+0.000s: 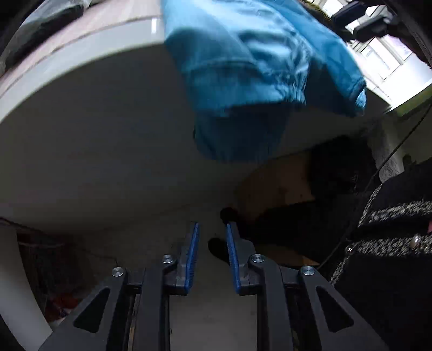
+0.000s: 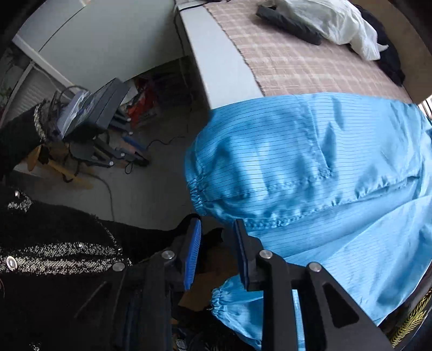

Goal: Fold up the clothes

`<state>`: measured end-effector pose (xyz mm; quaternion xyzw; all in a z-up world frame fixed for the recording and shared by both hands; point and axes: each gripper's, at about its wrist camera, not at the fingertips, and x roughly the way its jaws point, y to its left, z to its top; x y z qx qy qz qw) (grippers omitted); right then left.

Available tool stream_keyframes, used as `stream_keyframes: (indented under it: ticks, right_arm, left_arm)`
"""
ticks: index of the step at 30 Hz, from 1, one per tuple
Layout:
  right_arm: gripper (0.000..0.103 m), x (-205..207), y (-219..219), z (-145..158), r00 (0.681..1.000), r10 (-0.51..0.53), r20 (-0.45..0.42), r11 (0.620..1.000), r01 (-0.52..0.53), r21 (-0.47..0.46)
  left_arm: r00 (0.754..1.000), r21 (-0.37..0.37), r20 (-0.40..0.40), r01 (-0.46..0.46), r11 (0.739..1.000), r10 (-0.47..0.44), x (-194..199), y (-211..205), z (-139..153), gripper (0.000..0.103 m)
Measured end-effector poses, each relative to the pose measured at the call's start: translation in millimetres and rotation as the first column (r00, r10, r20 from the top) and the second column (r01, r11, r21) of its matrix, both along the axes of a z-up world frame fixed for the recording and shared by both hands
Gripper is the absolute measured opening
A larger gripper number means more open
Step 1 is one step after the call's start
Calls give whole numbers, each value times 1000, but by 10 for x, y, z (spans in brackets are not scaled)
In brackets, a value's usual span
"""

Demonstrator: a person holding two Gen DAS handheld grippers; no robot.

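Plaid-covered bed (image 2: pixel 310 62) — grey floor (image 2: pixel 151 183), cables (image 2: pixel 162 141)

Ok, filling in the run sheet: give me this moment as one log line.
left tool: open, empty | right tool: open, empty | blue garment: hanging over bed edge, unheld

Garment (image 2: pixel 310 172): bright sky blue, thin dark pinstripes, slight sheen. Bed cover (image 2: pixel 310 59): pink-beige check, bed side (image 2: pixel 216 62) pale grey. Pillow (image 2: pixel 337 21) white. Gripper fingers (image 1: pixel 192 256): blue ribbed pads on black. Person's jacket (image 2: pixel 54 253): black with silver-speckled bands, pearly buttons. Floor (image 2: pixel 151 183) grey.
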<state>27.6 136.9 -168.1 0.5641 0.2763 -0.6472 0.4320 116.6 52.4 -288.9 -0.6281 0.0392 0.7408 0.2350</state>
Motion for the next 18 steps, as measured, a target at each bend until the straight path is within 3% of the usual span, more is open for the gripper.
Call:
stream_keyframes:
  ticks: [2, 5, 10, 12, 15, 18]
  right_arm:
    - [25, -191, 60, -36, 995, -94, -16, 995, 94, -37]
    - [25, -385, 18, -184, 980, -196, -33, 978, 193, -73]
    - [25, -532, -115, -475, 958, -280, -62, 959, 276, -66]
    - [25, -563, -115, -539, 953, -302, -30, 951, 299, -82]
    - [26, -628, -44, -574, 934, -356, 43, 923, 358, -142]
    - [26, -705, 210, -548, 885, -435, 165, 863, 462, -203]
  left_arm:
    - [996, 54, -6, -88, 995, 89, -78, -138, 97, 18]
    - [980, 186, -134, -121, 975, 147, -289, -108, 531, 20]
    - [952, 359, -263, -51, 932, 154, -655, 216, 997, 27]
    - [948, 328, -293, -24, 944, 126, -780, 368, 1015, 28]
    - [960, 280, -264, -19, 960, 96, -945, 493, 902, 28]
    - [961, 183, -265, -24, 983, 73, -1043, 512, 825, 25]
